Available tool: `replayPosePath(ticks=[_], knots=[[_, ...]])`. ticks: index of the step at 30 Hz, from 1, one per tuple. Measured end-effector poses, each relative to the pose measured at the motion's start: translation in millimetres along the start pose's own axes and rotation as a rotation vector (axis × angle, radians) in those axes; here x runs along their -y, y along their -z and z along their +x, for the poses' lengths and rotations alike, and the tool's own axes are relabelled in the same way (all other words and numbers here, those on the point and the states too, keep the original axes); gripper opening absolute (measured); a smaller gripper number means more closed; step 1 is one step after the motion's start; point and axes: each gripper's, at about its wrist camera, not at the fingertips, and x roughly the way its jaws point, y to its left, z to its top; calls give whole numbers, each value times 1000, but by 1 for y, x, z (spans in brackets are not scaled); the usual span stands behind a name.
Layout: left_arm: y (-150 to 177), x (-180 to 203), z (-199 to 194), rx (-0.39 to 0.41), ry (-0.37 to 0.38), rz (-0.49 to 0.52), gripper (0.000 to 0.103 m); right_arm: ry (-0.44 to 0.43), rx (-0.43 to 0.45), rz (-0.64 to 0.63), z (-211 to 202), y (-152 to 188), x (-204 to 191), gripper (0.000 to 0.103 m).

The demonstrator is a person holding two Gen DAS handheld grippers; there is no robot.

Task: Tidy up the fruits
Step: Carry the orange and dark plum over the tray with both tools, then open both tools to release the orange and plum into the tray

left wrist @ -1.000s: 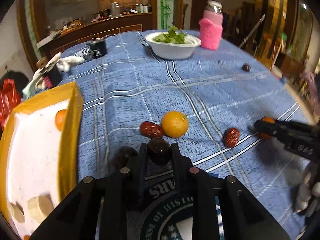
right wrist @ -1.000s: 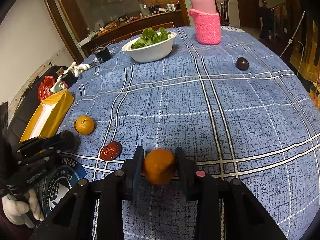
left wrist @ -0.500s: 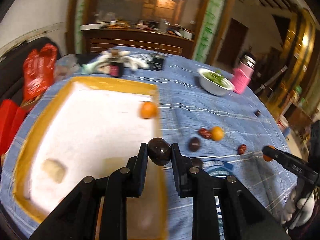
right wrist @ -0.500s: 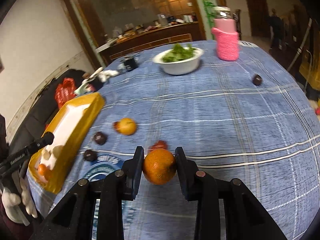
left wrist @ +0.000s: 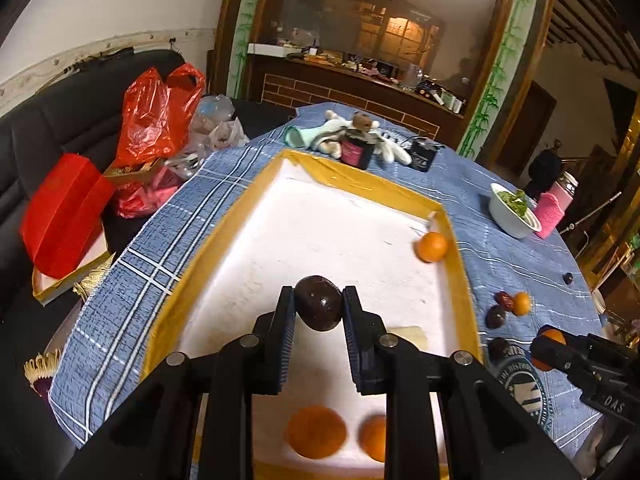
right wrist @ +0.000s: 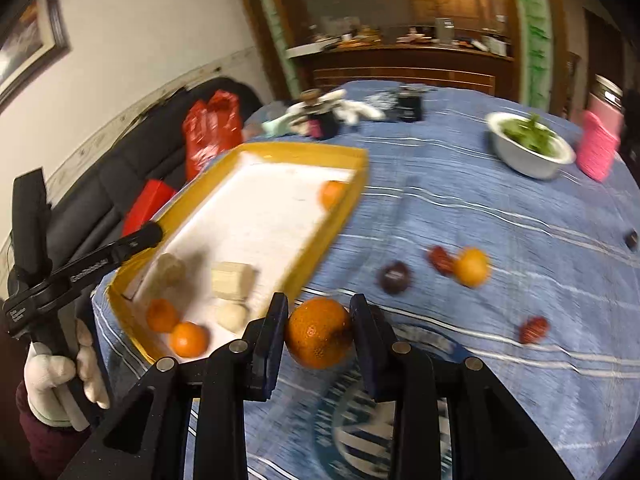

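Blue checked cloth (left wrist: pixel 168 240) covers the table, with a black sofa (left wrist: pixel 60 120) and a red plastic bag (left wrist: pixel 156 112) beyond its far left edge and a dark wooden counter (left wrist: pixel 360 84) at the back of the room. On the left sits a yellow-rimmed tray (left wrist: pixel 352 178) with a white floor. The left gripper (left wrist: pixel 319 309) hangs over the tray, its fingers clamped on a dark brown fruit (left wrist: pixel 319 307). Behind that gripper's black frame two oranges (left wrist: pixel 317 432) at the tray's near end are partly cut off, and a pale block (left wrist: pixel 406 335) is half hidden. Another orange (left wrist: pixel 431 246) lies in the tray's far right corner. The right gripper (right wrist: pixel 319 330) hangs above the cloth just right of the tray's near end, fingers closed on an orange fruit (right wrist: pixel 319 332). The right wrist view is smeared by blur, so the loose fruits on the cloth, a dark round one (right wrist: pixel 394 277), a red date (right wrist: pixel 440 259) touching a small orange (right wrist: pixel 472 267), and another red one (right wrist: pixel 534 329), are soft-edged. At the far right stand a white bowl of greens (right wrist: pixel 530 148) and a pink-sleeved bottle (right wrist: pixel 600 144), the bottle partly cut off
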Motion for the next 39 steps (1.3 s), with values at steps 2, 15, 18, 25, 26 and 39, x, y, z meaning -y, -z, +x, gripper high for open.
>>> replayPosePath(ticks=[2,15,18,25,26,39], knots=[[-1,-9,6,-14,-3,-14,23,-16,-18,-14,12,-7,-11,36],[2,-36,16,-40,28,-86,24,-62,-114,-102,88,-31,-74,37],[2,-36,20,-58,24,-97,36,-61,-117,-111,92,-33,-78,37],[-1,-36,3,-17,30,-128,64,-87,-99,-73,91,-37,-73,64],[-2,-36,1,-12,32,-134,66,-86,-86,-74,87,-39,-72,64],[5,-15,-23,-8,74,-134,71,21,35,81,5,-21,19,67]])
